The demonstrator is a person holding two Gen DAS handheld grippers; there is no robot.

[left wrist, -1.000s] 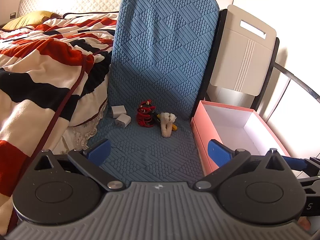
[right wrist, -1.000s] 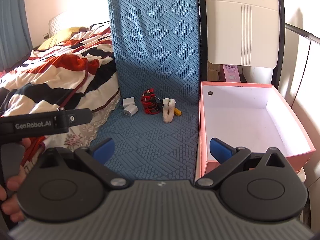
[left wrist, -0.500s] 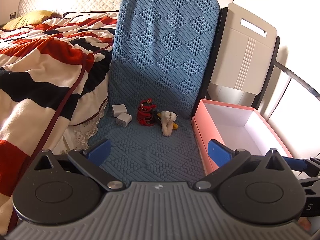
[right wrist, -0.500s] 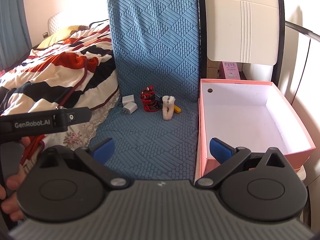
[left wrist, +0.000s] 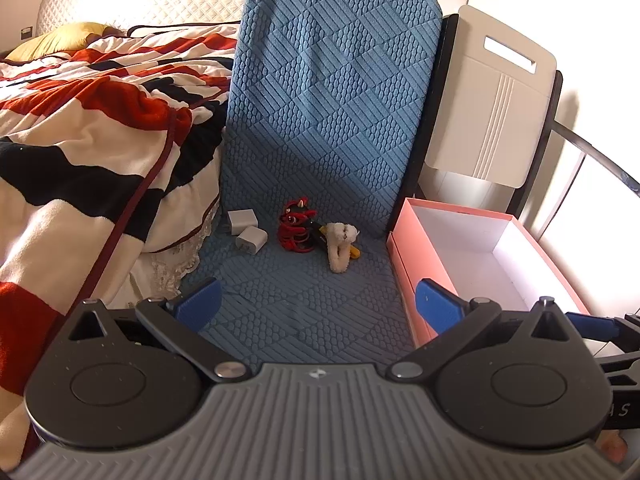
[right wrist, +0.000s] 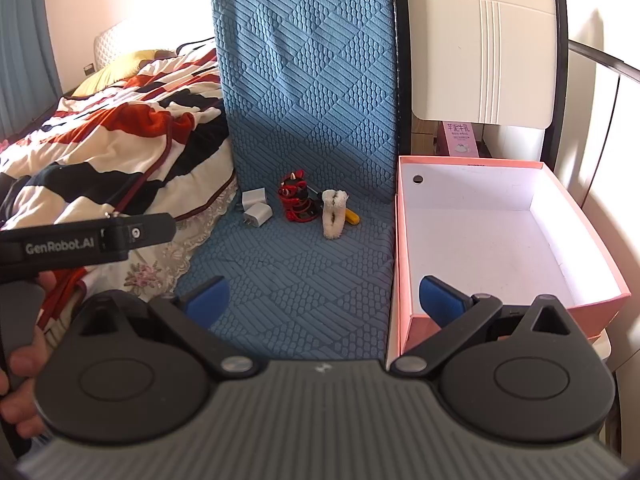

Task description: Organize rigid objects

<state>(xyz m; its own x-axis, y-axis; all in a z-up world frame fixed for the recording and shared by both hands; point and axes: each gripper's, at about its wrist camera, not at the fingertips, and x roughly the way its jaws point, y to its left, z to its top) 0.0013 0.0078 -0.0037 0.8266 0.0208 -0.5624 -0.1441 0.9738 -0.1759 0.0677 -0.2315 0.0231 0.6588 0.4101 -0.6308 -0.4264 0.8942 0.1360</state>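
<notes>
A big bed [left wrist: 80,128] fills the left side, covered by a soft blanket [left wrist: 100,120] with red, white and black stripes. Beside it lies a blue mat [left wrist: 320,120] with a bumpy pattern of dots and lines. Its back part stands up tall and its front part lies flat.

To the right of the mat sits a pink cardboard box [right wrist: 404,280] with white walls inside and a small round hole in its back wall. Nothing can be seen inside it. Behind the box stands a smooth cream panel [right wrist: 480,48] with a slot near the top.

The small things wait at the back of the flat mat, well apart from both grippers. Two white square plugs [left wrist: 248,232] touch each other on the left. Near them is a red and black toy [left wrist: 297,228] with little horns. Just beside it stands a fluffy white toy [left wrist: 340,244], and a yellow and black thing [left wrist: 354,254] pokes out behind it; what it is cannot be told.

The left gripper [left wrist: 318,304] hangs low over the mat with its blue fingers spread wide, holding nothing. The right gripper [right wrist: 324,300] is spread wide too, and holds nothing.
</notes>
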